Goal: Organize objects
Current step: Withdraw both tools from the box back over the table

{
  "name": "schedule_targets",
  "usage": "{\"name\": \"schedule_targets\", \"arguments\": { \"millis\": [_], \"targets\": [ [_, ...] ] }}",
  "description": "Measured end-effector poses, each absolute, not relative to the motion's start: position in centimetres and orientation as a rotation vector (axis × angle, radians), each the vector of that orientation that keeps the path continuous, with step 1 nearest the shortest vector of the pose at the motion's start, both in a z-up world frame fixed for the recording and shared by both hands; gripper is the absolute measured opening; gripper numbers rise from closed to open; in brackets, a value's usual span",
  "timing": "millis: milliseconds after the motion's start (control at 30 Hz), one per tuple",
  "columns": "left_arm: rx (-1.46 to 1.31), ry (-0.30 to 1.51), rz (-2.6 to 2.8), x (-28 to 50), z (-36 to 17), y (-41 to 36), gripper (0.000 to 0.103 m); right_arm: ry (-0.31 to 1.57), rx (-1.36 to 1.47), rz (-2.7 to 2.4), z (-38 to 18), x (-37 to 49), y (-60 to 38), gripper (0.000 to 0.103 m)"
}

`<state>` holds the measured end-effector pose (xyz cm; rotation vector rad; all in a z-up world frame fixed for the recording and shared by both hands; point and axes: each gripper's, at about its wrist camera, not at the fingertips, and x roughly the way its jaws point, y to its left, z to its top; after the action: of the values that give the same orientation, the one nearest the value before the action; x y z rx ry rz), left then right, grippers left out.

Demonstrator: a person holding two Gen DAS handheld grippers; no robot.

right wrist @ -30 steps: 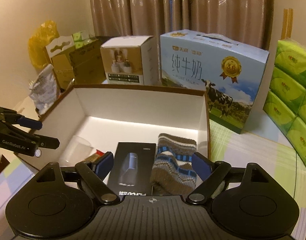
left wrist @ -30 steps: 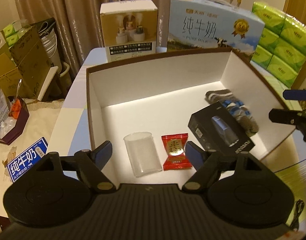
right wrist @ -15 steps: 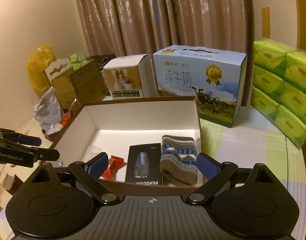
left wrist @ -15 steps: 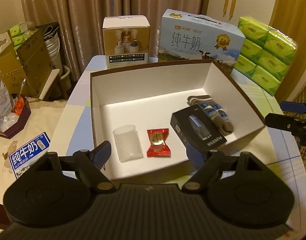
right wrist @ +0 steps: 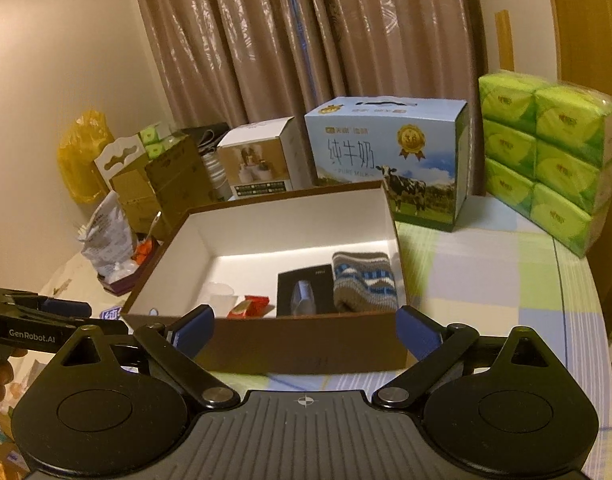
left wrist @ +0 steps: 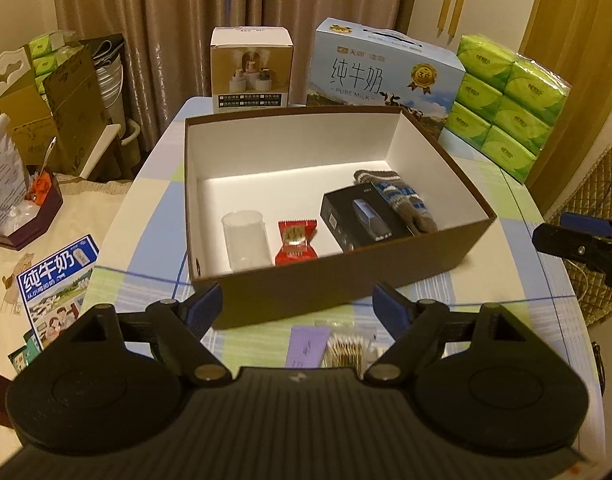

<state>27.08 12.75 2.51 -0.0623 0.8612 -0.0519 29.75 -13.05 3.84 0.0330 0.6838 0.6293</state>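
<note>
A brown box with a white inside stands on the table. In it lie a clear plastic cup, a red candy packet, a black product box and a striped knitted sock. My left gripper is open and empty, in front of the box's near wall. My right gripper is open and empty too, before the box's near right side. A purple card and a bag of cotton swabs lie on the table between my left fingers.
Behind the box stand a white-and-gold carton, a blue milk carton and green tissue packs. A milk leaflet lies left, on a cream surface beside a dark tray. Cardboard boxes sit far left.
Both grippers have pulled back from over the box toward its near side and stayed open. The card and cotton swabs have come into the left wrist view.
</note>
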Motion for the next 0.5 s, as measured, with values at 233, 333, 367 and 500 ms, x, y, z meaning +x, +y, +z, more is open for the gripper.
{"name": "schedule_targets", "arguments": {
  "millis": [233,333,367,500],
  "targets": [
    [-0.071,0.877,-0.058,24.3,2.1,12.2,0.079,0.72,0.045,0.616,3.1,27.0,-14.0,0.095],
    [-0.081,0.891,-0.067,23.1,1.6,11.9,0.079,0.74,0.054,0.609,2.7,25.9,-14.4,0.095],
    [-0.083,0.896,-0.07,22.7,1.5,11.8,0.079,0.747,0.059,0.609,2.5,25.5,-14.6,0.095],
    [-0.089,0.915,-0.075,21.6,0.9,11.4,0.079,0.764,0.057,0.604,2.1,24.3,-15.2,0.095]
  ]
}}
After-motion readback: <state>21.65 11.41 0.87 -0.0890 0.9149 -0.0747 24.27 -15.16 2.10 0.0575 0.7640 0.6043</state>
